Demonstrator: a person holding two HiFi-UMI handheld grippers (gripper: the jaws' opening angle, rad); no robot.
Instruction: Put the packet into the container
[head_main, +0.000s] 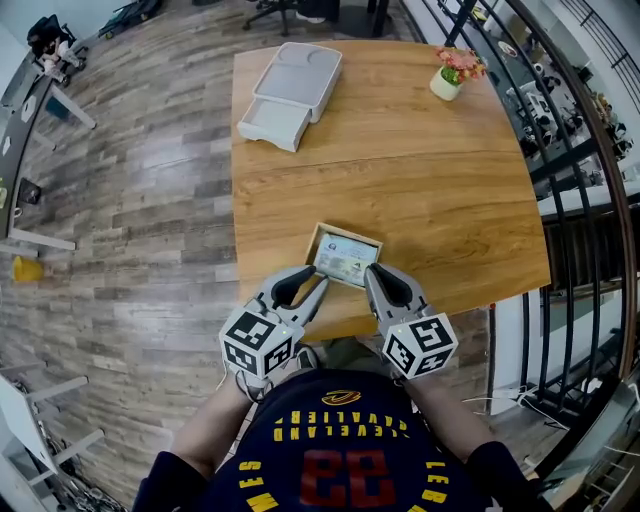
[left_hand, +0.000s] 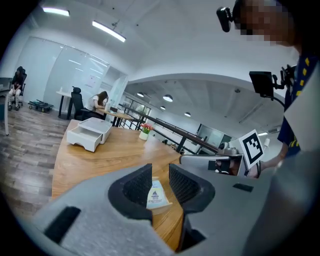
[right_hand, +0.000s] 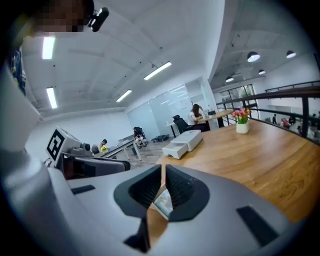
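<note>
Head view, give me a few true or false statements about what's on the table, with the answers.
1. The packet lies inside a shallow tan tray by the near edge of the table. True.
2. The white drawer box stands at the near edge. False: it stands at the far left corner.
3. A flower pot stands at the far right corner. True.
4. The left gripper clamps the packet. False: its jaws stand apart and empty, with the packet lying beyond them.

1 table (head_main: 420, 180). 1 container (head_main: 319, 240), 1 packet (head_main: 346, 258). 1 white drawer unit (head_main: 292, 92). 1 flower pot (head_main: 447, 84). 2 grippers: left gripper (head_main: 318, 280), right gripper (head_main: 370, 272). 2 marker cubes (head_main: 258, 343), one per gripper.
</note>
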